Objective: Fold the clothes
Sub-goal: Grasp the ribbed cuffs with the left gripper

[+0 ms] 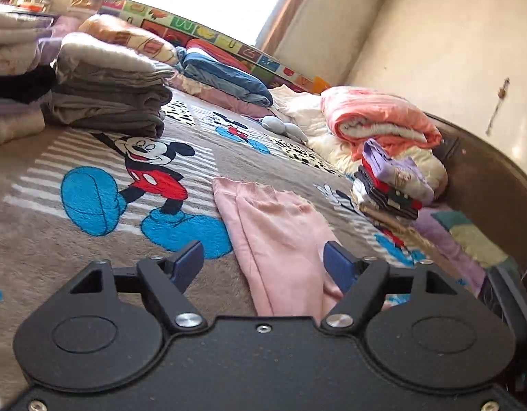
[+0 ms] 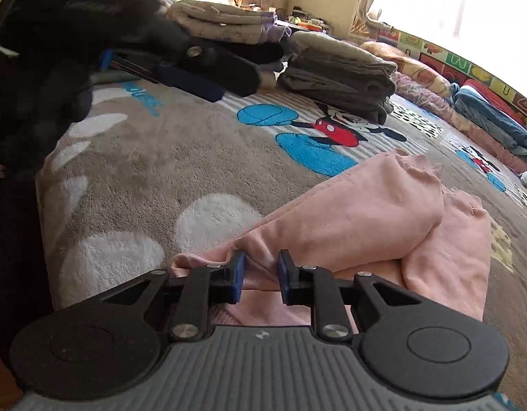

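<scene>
Pink trousers [image 1: 280,233] lie on the Mickey Mouse blanket [image 1: 40,239], one leg folded over the other [image 2: 366,212]. My left gripper [image 1: 263,265] hovers over their near end, jaws wide apart with nothing pressed between the blue pads. It also shows in the right wrist view at the upper left [image 2: 201,78], held by a dark-gloved hand above the blanket [image 2: 143,157]. My right gripper [image 2: 261,275] sits at the trousers' near edge. Its jaws stand narrow, pinching a bunched ridge of pink fabric between the pads.
A stack of folded grey clothes [image 1: 109,102] [image 2: 338,78] stands at the back. A small pile of folded garments [image 1: 390,185] and a peach blanket [image 1: 376,120] lie at the right by the dark wooden bed end [image 1: 486,178]. Blue bedding [image 1: 229,75] lies by the window.
</scene>
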{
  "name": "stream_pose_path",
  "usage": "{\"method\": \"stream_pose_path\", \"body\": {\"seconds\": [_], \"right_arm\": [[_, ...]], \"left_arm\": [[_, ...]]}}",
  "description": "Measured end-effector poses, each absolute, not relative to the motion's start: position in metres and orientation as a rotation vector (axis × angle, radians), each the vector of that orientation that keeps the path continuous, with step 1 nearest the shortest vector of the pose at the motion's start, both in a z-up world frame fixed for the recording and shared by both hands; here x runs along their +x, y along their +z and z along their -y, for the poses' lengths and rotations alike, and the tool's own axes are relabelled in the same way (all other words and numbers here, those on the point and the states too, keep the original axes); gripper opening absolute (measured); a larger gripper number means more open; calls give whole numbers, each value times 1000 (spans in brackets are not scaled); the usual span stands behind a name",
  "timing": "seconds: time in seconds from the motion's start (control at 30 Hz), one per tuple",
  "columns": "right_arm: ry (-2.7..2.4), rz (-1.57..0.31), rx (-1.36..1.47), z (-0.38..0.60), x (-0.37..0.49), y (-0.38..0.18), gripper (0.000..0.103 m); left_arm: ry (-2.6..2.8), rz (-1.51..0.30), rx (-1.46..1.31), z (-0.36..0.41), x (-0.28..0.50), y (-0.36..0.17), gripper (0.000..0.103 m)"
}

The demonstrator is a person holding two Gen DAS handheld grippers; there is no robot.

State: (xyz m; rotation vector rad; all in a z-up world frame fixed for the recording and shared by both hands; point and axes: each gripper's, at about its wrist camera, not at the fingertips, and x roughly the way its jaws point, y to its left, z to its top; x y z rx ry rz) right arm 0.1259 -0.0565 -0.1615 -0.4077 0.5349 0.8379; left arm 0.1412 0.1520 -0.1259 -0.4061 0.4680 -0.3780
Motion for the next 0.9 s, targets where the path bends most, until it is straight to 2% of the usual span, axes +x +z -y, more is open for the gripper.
{"method": "stream_pose_path", "body": {"seconds": [0.1,0.23,0.37,0.53,0.77,0.83,0.9], "right_arm": [[850,-514,-299,70,126,-153,23],[849,-463,-267,77,119,-155,36],[846,-524,-305,73,126,-162,36],[842,-454,-243,82,135,-147,36],[833,-485,-282,69,147,-162,40],[828,-502,-278,69,148,-162,40],[818,-489,-289,68,145,-162,41]], "left_arm": [[-380,-497,-403,-142,167,-119,74],[-377,-545,-383,-125,212,-113,69],[-384,-581,-362,-116,257,-117,63],[-429,-648,-404,-124,303,-134,57],[-494,-729,-417,-125,335,-152,52],[-518,-731,-427,-125,340,-153,41],[-528,-743,-409,-121,344,-155,36]]}}
